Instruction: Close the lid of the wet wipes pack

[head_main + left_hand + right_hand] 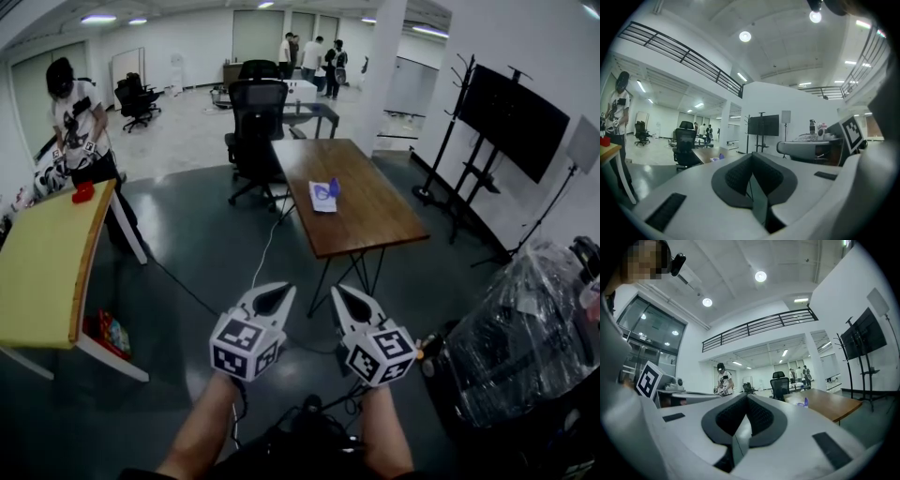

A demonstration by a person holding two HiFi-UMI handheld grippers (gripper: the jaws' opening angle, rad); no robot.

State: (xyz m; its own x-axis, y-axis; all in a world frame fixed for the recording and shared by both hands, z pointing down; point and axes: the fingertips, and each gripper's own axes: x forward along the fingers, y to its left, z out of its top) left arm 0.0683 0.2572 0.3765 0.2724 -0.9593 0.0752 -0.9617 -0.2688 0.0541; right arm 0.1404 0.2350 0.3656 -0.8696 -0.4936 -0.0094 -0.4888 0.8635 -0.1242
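Currently both grippers are held up in mid-air over the dark floor, side by side, nothing in either. Left gripper (274,298) has jaws pressed together, and its own view (752,158) shows the pads meeting with nothing between. Right gripper (352,302) is the same, jaws closed and empty (746,401). The wet wipes pack (322,196) lies flat on the brown table (384,211), toward the table's left edge and well apart from both grippers. A blue lid (334,187) sticks up on it. Black office chair (255,127) stands at the table's far left corner. A person (77,117) stands at the yellow table (37,267) on the left, with a red object (83,192) on its far end.
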